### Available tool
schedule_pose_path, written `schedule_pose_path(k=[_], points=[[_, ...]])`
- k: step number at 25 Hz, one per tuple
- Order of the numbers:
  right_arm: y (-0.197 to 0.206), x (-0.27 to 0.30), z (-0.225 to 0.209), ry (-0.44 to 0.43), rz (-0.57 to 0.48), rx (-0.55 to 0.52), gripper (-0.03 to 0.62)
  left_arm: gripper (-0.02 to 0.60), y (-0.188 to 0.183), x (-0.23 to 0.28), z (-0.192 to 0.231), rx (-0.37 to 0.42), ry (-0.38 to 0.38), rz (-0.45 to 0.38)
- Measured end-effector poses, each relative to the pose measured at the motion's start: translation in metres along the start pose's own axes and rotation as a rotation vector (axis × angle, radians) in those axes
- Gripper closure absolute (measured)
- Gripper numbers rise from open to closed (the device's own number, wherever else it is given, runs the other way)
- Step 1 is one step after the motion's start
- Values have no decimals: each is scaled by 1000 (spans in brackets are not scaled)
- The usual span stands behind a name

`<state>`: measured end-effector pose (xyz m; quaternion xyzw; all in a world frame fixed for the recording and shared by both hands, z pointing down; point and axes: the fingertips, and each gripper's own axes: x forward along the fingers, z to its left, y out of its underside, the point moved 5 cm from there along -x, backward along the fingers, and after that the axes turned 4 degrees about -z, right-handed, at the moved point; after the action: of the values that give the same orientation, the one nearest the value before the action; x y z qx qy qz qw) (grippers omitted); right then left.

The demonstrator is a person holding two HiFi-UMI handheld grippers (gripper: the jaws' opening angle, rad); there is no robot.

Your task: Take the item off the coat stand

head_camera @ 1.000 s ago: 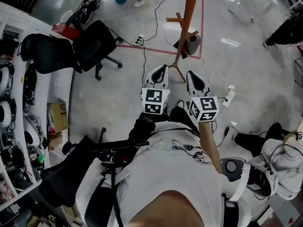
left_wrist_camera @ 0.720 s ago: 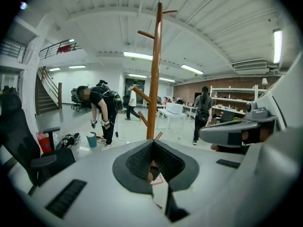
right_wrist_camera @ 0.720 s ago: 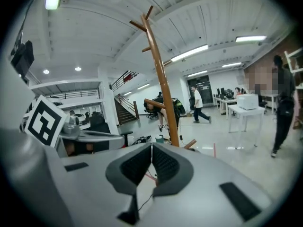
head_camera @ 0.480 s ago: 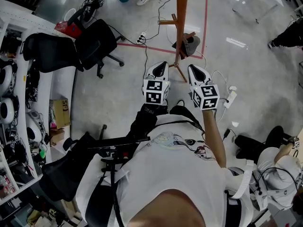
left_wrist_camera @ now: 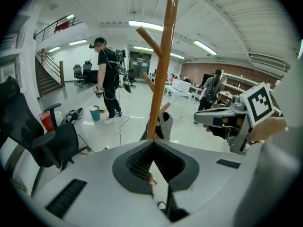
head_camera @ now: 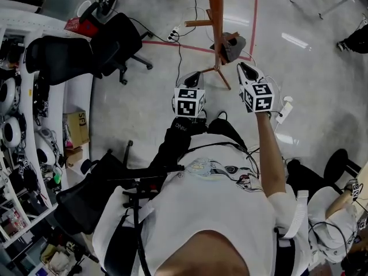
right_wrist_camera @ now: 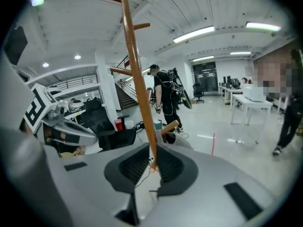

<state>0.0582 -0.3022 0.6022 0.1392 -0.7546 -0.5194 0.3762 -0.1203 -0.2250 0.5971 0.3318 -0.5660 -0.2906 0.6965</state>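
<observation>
A brown wooden coat stand [head_camera: 214, 10] rises from the floor ahead of me. A grey cap-like item [head_camera: 231, 46] hangs on one of its low pegs. My right gripper [head_camera: 244, 68] points at the item from just below it, its tips a short way off. Its jaws are almost together, parting by a sliver, with nothing between them. My left gripper [head_camera: 195, 76] is shut and empty, left of the stand's foot. The left gripper view shows the pole [left_wrist_camera: 161, 79] and the item [left_wrist_camera: 165, 126] beyond the jaws. In the right gripper view, the item [right_wrist_camera: 179, 140] is just right of the pole [right_wrist_camera: 137, 74].
Two black office chairs [head_camera: 115, 45] stand at the left by white shelving [head_camera: 17, 125]. A power strip with cables [head_camera: 172, 36] and a red tape line [head_camera: 253, 16] lie around the stand. A person [left_wrist_camera: 106, 79] stands beyond it; another sits at the lower right [head_camera: 339, 211].
Both grippers have moved forward towards the stand. The right one has gone further up and right and now sits close under the grey item.
</observation>
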Motion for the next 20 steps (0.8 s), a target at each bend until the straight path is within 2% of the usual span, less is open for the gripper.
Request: schedule_pose_path(k=[7,10,13,17,20], points=[[-3,49,-46,0,28,-41,500,577,13,15,1,-38,7,116],[4,70,-59,-10,81,-56,423,577,23,16,1,-55,3,172],[11,91,-75,-29,150,-100,341,577,27,18,-2,-70,8,188],[21,114,-89,-107,216,-155,315,577,30,13,-2,-57,1,196],[17,128,-94,-182,241,-220,315,577,33,9,-1,-80,18,186]])
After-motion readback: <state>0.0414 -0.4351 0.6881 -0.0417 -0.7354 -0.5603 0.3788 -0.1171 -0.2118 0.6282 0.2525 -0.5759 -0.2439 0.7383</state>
